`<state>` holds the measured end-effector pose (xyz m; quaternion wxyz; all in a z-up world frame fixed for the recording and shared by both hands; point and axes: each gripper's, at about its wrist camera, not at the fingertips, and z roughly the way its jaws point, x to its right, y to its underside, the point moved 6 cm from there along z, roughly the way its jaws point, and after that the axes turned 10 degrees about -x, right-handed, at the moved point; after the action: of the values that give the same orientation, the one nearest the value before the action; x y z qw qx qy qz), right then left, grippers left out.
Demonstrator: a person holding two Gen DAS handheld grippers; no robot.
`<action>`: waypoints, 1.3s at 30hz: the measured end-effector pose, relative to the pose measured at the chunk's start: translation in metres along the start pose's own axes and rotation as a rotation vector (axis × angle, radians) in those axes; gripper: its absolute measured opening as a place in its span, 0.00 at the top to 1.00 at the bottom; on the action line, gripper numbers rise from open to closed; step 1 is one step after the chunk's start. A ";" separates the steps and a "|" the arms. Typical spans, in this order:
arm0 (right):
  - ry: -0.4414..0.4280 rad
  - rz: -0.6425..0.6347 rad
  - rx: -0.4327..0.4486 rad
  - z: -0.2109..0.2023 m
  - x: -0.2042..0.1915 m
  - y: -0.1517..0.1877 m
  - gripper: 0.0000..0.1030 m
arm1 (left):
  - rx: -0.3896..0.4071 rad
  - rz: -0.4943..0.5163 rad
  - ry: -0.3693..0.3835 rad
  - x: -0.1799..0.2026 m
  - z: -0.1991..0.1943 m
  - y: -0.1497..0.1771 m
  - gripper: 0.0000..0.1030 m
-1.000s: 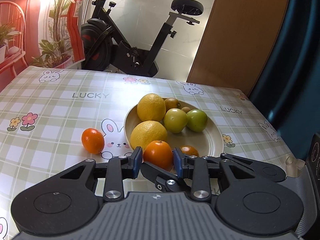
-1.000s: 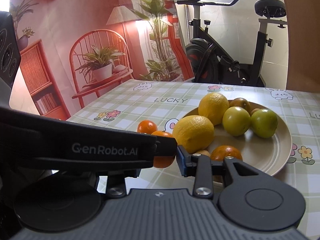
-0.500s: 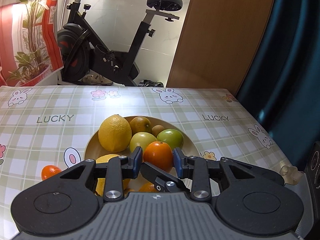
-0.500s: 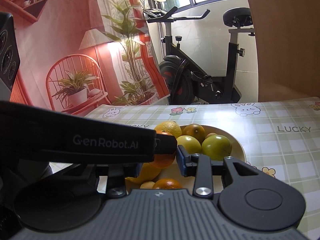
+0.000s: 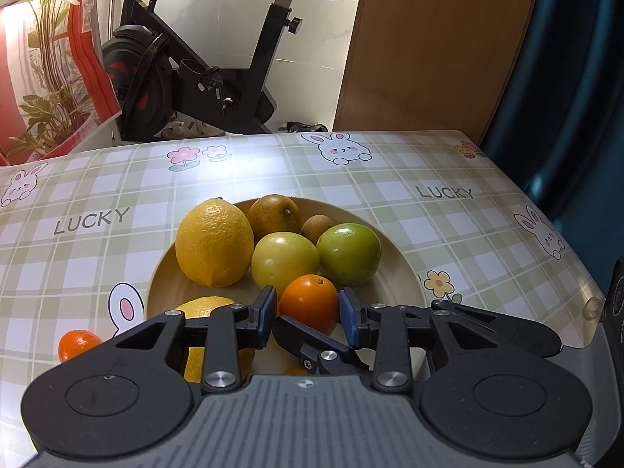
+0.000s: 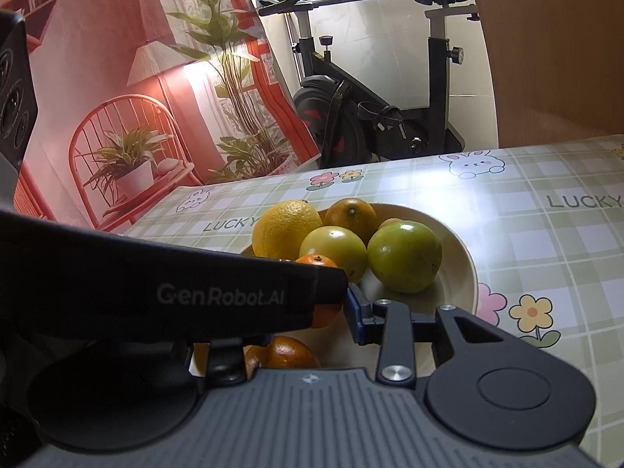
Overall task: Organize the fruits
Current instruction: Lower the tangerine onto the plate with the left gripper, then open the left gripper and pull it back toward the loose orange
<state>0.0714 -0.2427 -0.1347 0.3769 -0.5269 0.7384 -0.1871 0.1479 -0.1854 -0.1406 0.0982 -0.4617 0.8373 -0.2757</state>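
Observation:
My left gripper [image 5: 306, 310] is shut on a small orange [image 5: 308, 300], held just above the near part of the beige plate [image 5: 397, 273]. On the plate lie two lemons [image 5: 212, 241], two green fruits [image 5: 349, 253], a brownish orange [image 5: 275, 216] and a small brown fruit. In the right wrist view the left gripper's dark body hides the left finger of my right gripper [image 6: 310, 308]. Its blue right pad [image 6: 355, 312] rests against a small orange [image 6: 316, 262] that sits between its jaws. Another orange [image 6: 284, 351] lies on the plate below it.
One small orange [image 5: 78, 345] lies on the checked tablecloth left of the plate. The table's right edge [image 5: 577, 273] is close, with a dark curtain past it. An exercise bike [image 5: 195, 78] and a wooden panel stand beyond the far edge.
Both grippers have swung to the right and forward, from the plate's near left side to over its near part, each with an orange still between its pads. The loose orange stayed on the cloth.

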 end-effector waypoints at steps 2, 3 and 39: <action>-0.006 0.014 -0.006 0.001 0.002 0.001 0.64 | -0.005 0.002 -0.003 0.001 0.002 0.001 0.64; -0.007 0.019 -0.009 0.001 0.003 0.002 0.64 | -0.007 0.003 -0.004 0.000 0.002 0.002 0.64; 0.082 0.014 0.032 -0.023 -0.006 0.000 0.63 | 0.083 -0.114 0.058 -0.053 -0.060 0.006 0.58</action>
<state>0.0548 -0.2396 -0.1174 0.3558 -0.5076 0.7538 -0.2179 0.1479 -0.1173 -0.0990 0.0769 -0.4961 0.8000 -0.3285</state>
